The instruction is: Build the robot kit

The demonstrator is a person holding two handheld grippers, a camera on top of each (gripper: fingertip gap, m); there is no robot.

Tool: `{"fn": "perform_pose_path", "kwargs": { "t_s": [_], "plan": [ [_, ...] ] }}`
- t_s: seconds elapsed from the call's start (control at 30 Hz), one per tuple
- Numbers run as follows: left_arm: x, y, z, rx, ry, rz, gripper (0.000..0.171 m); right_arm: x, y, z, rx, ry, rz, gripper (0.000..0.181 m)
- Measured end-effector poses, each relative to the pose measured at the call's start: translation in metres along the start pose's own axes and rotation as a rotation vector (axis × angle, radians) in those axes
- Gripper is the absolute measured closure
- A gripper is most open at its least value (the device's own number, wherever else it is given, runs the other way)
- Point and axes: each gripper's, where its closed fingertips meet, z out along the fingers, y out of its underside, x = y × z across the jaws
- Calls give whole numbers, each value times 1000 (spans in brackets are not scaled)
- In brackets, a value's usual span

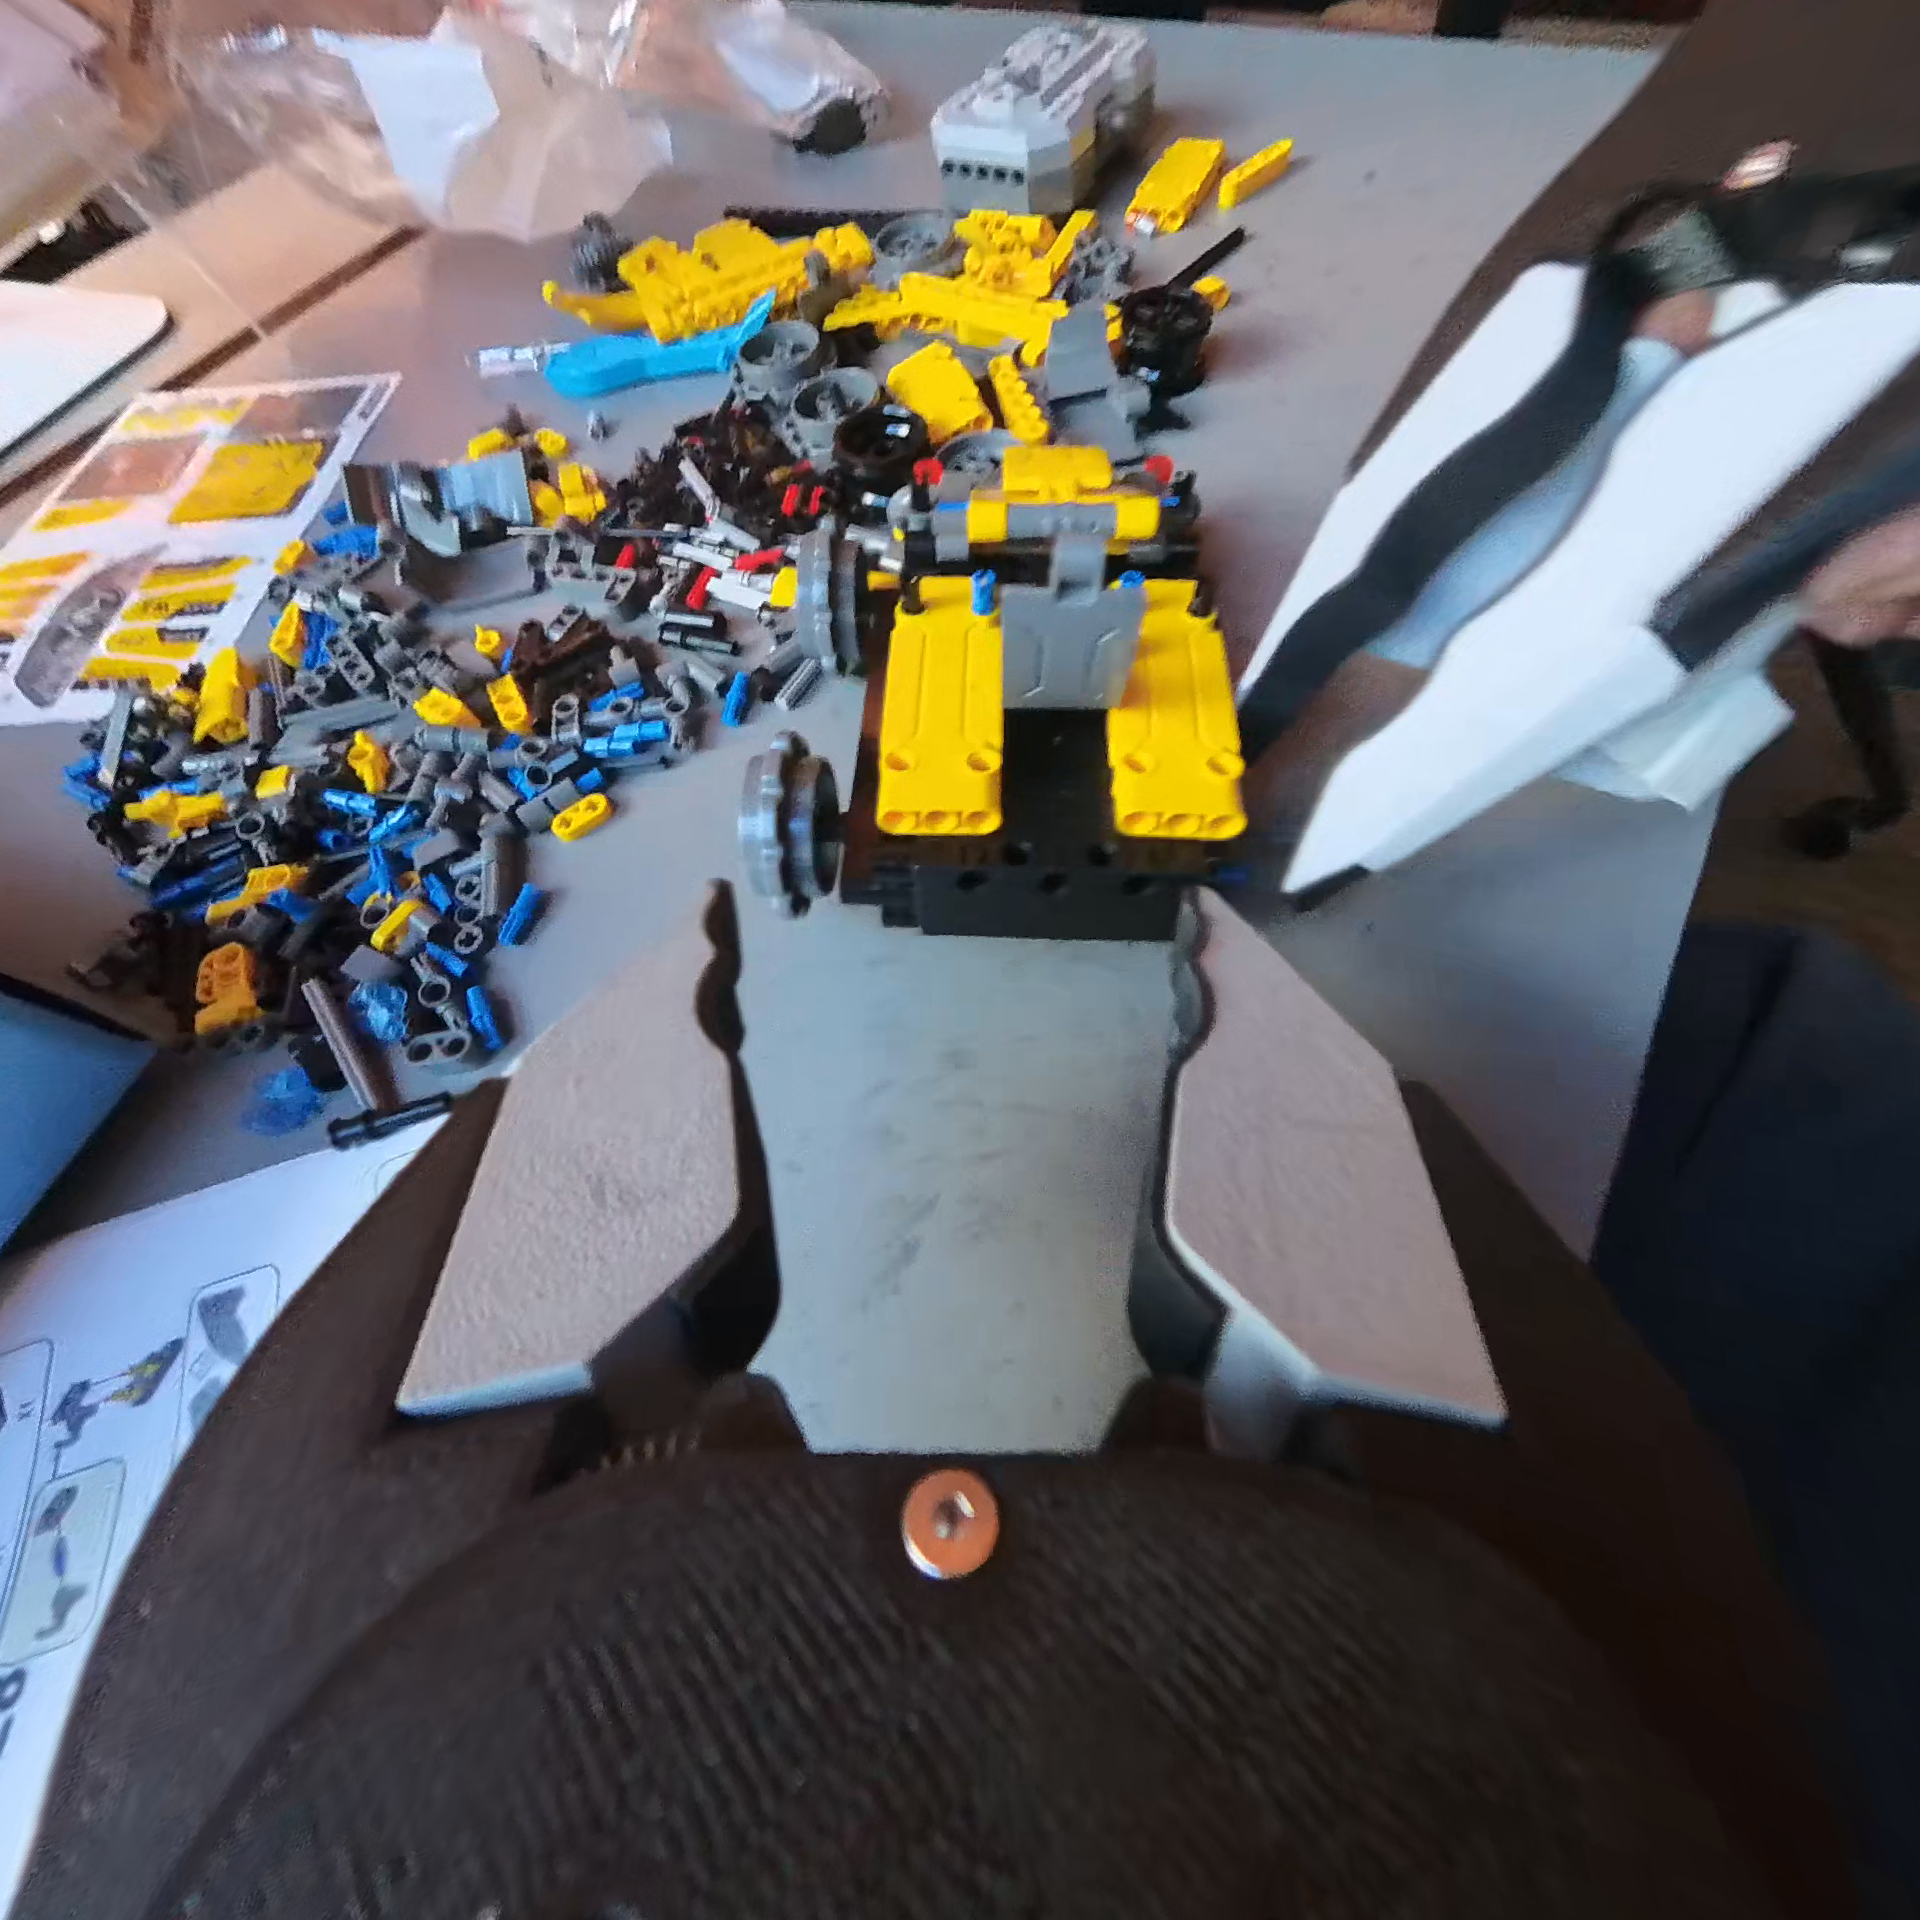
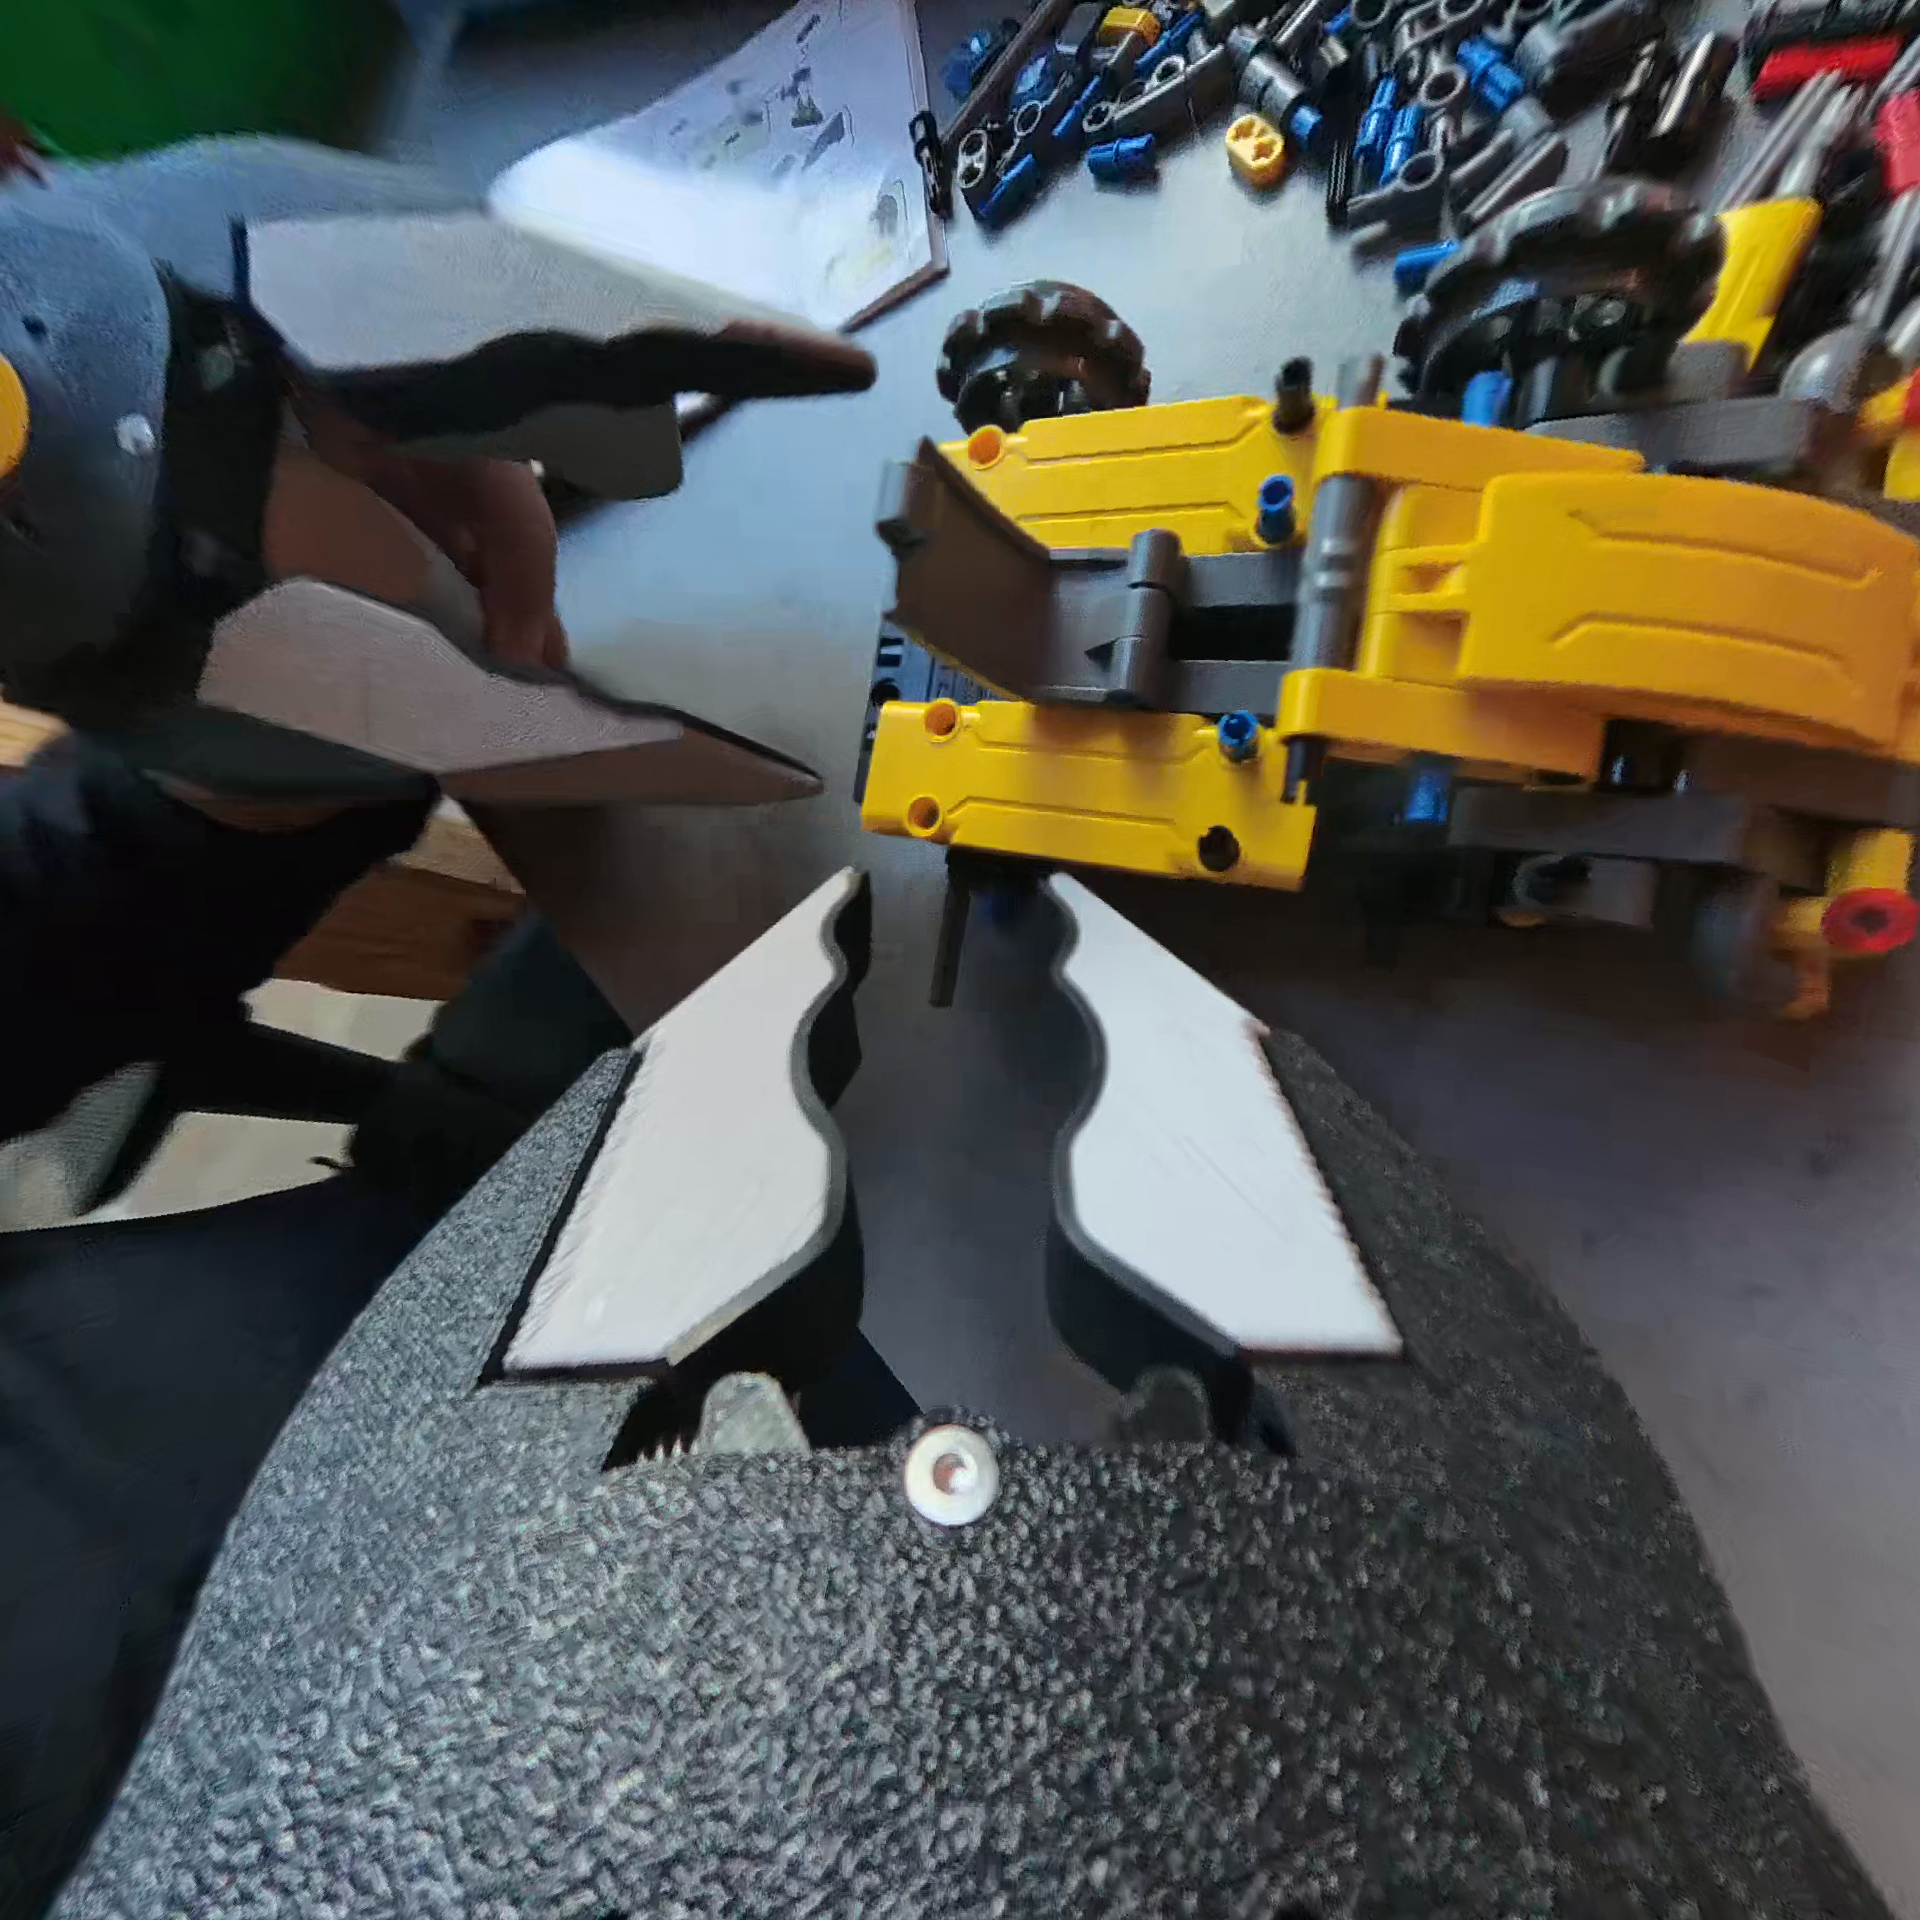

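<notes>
A partly built yellow, black and grey brick vehicle (image 1: 1049,727) stands on the grey table (image 1: 935,1143), with a grey toothed wheel (image 1: 790,821) on its left side. My left gripper (image 1: 956,904) is open and empty, its tips just short of the model's black end. In the right wrist view the model (image 2: 1455,644) lies ahead to the right. My right gripper (image 2: 956,894) is open at its lower yellow panel, with a thin black axle (image 2: 945,951) hanging between the tips, untouched. The left gripper (image 2: 847,571) shows open at the left. The right gripper's white fingers (image 1: 1507,727) show beside the model.
A wide pile of loose blue, grey, yellow and black pieces (image 1: 416,748) lies left of the model. An instruction booklet (image 1: 104,1455) is at the near left and a sticker sheet (image 1: 156,520) farther back. Clear plastic bags (image 1: 499,104) and a grey block (image 1: 1039,114) sit at the far edge. Between my right fingertips and the grey block (image 1: 1039,114) there is roughly 30 cm.
</notes>
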Motion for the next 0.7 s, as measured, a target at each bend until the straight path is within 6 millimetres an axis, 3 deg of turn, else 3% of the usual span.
{"fn": "perform_pose_path", "kwargs": {
  "t_s": [0.13, 0.27, 0.43, 0.7],
  "plan": [
    [-3, 1, 5, -49, 68, -18, 74, 4, 4, 4, -6, 166, -151, 142],
    [2, 0, 11, -83, 121, 27, 76, 11, 9, 13, -9, 291, -255, 140],
    [4, 2, 18, -102, 117, 61, 75, 10, 5, 17, 43, 286, -269, 140],
    [0, -10, 17, -42, 75, 105, 87, 9, 1, 20, 68, 216, -213, 157]
  ]
}}
